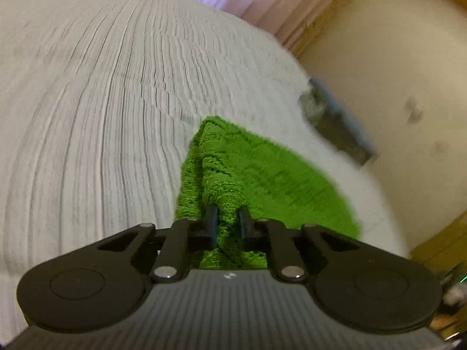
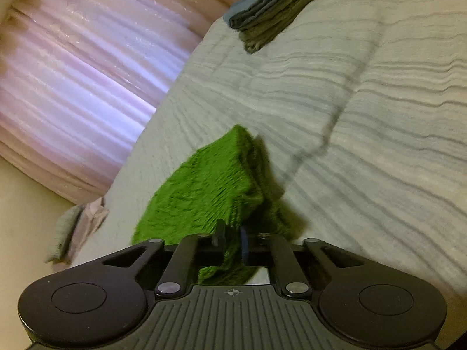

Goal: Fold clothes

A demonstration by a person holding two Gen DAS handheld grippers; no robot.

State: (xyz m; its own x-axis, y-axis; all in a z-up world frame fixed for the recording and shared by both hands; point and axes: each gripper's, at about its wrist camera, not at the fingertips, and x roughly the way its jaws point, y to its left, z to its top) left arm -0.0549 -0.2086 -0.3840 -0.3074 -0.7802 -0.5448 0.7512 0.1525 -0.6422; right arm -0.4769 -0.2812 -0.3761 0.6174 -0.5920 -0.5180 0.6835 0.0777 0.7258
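Both tools [image 1: 228, 218] [image 2: 232, 237] around green cloth [image 1: 256, 172].

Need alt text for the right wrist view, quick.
The right gripper is shut on a fuzzy green garment, lifting it over a pale ribbed bedspread. A stack of folded clothes sits at the far edge, with pink curtains to the left.

Each hand-held gripper, left [image 1: 228, 218] and right [image 2: 232, 236], is matte black, with two round side discs, silver pivot screws, a ribbed grey body and a small crosshair mark.
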